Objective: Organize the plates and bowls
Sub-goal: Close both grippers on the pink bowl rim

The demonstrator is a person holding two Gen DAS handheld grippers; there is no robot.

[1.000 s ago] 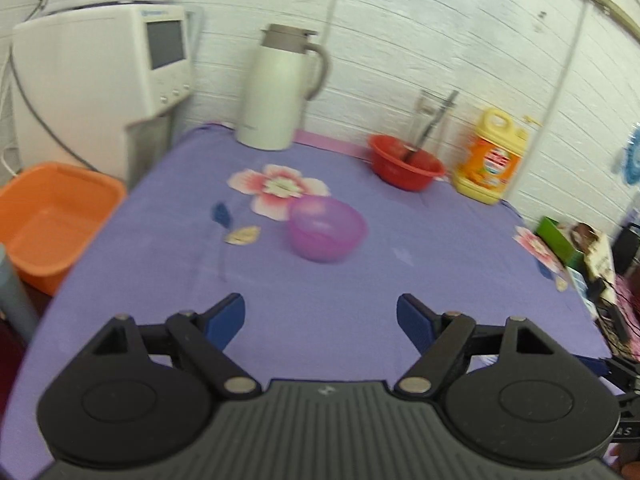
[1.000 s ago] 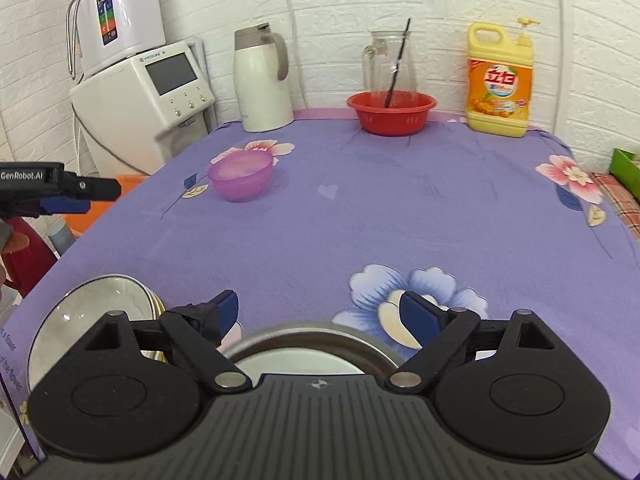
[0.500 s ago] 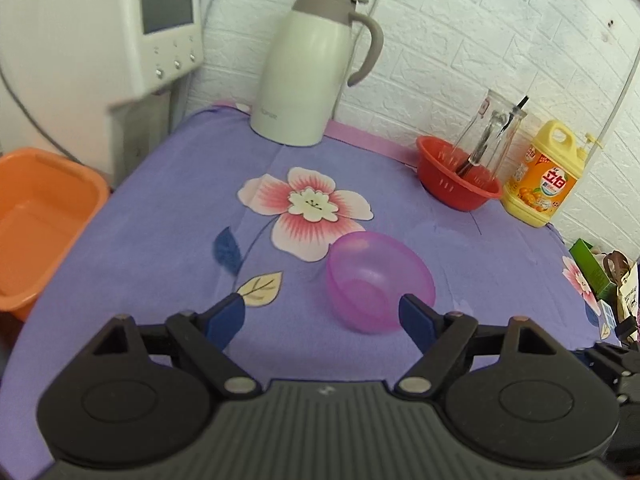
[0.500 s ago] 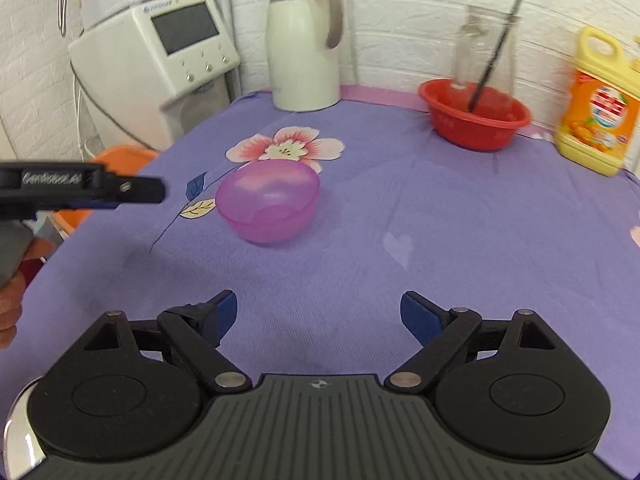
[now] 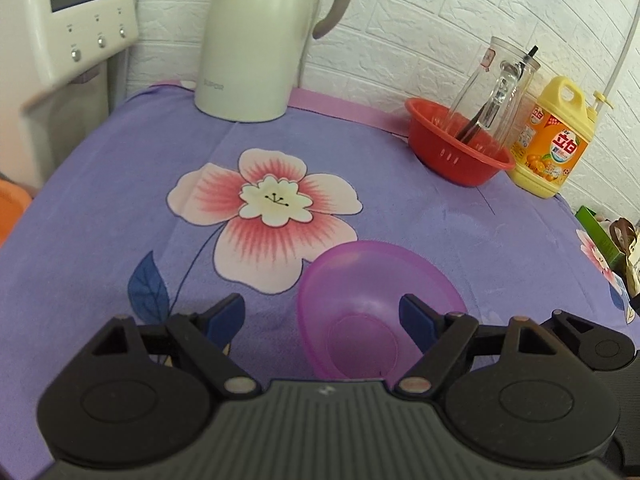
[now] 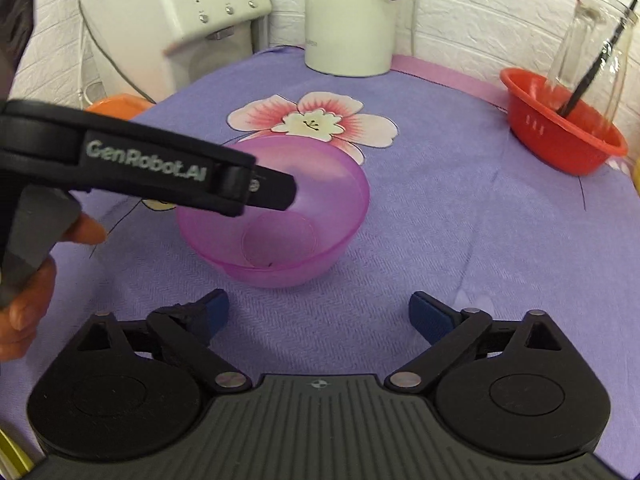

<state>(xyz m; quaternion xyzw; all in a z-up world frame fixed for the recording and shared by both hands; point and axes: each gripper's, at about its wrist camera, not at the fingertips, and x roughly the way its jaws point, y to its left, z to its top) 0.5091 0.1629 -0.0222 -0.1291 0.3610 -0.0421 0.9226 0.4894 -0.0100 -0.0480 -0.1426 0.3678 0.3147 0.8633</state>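
- Left wrist view: the purple bowl (image 5: 376, 304) sits on the lilac flowered tablecloth (image 5: 120, 184), just right of and below the big pink printed flower (image 5: 268, 212).
- The cloth's far edge meets the white brick wall; along it, beyond the bowl, stand a cream thermos jug (image 5: 260, 36), a red basket (image 5: 460, 148) holding a glass jar (image 5: 496, 92), and a yellow detergent bottle (image 5: 556, 148).
- Between the bowl and that back row the cloth lies bare; left of the flower it is bare too, out to the table's left edge.
- The jug has small grey lettering low on its body, too blurred to read; the bottle's orange label carries characters I cannot make out.
- The left gripper (image 5: 322, 316) is spread wide. Its right pad hangs over the bowl's hollow, the left pad outside the near-left rim, so the rim lies between them; I cannot tell whether either pad touches it.
- Right wrist view: the same bowl (image 6: 280, 224) lies below the pink flower (image 6: 312, 120), with bare cloth stretching right toward the red basket (image 6: 560, 136).
- The left tool reaches in from the left, held by a hand (image 6: 28, 288); its side reads "GenRobot.AI" and its tip overlaps the bowl.
- The right gripper (image 6: 320, 314) is released, jaws wide, nothing between them, short of the bowl's near wall.
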